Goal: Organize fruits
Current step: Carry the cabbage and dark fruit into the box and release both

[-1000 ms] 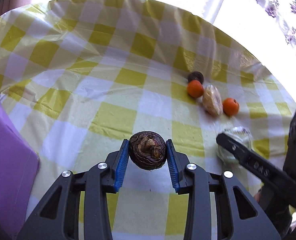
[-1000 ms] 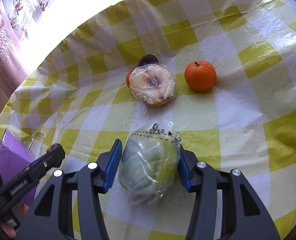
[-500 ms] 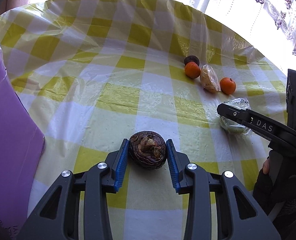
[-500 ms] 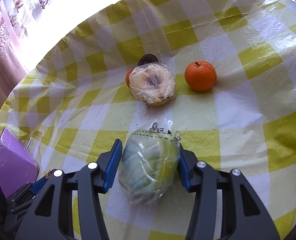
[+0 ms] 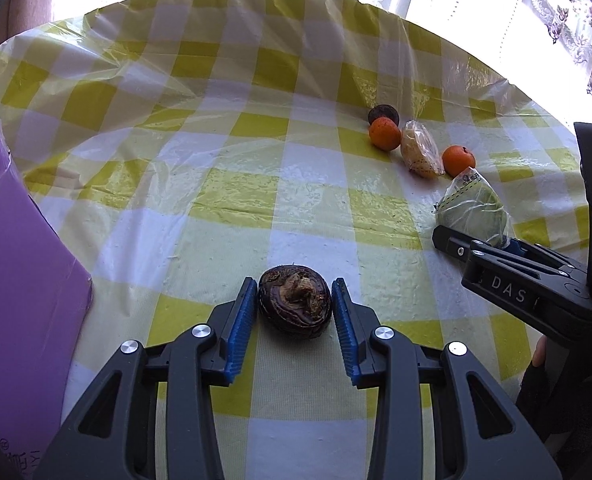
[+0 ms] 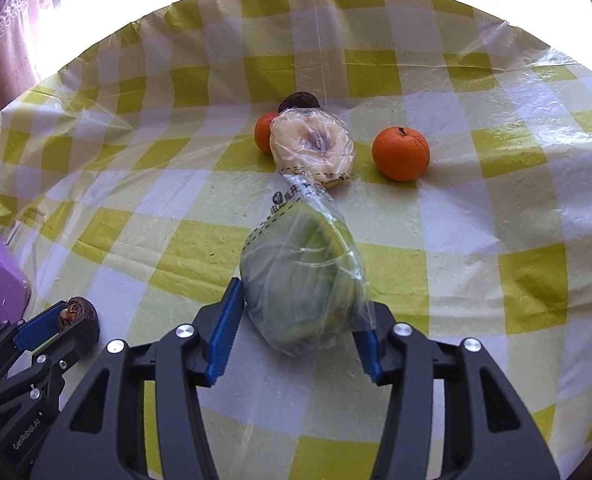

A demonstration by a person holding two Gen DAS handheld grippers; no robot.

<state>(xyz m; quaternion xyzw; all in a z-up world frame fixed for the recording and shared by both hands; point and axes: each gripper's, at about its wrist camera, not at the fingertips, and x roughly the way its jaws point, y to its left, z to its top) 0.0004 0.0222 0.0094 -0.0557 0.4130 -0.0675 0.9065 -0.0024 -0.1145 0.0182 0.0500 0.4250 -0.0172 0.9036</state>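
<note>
Bright daylight pours through a window with floral lace curtains [image 5: 575,20] behind a table spread with a yellow-and-white checked cloth [image 5: 256,184] under a sheet of clear, crinkled plastic. On that cloth the left gripper [image 5: 295,307] is clenched on a dark purple-brown round fruit [image 5: 295,305], its blue pads pressed to both sides; the fruit sits low, at or just above the cloth. To its right, the right gripper [image 6: 296,312] grasps a bagged green fruit [image 6: 301,284], the plastic bunched between its blue pads and the printed top of the bag tilted away. Beyond it lie a bagged pale ring-shaped item [image 6: 313,146], an orange [image 6: 401,153] to one side, a second orange [image 6: 264,136] touching the other side, and a dark fruit [image 6: 297,101] just behind. A purple box [image 5: 20,280] stands at the table's left edge.
</note>
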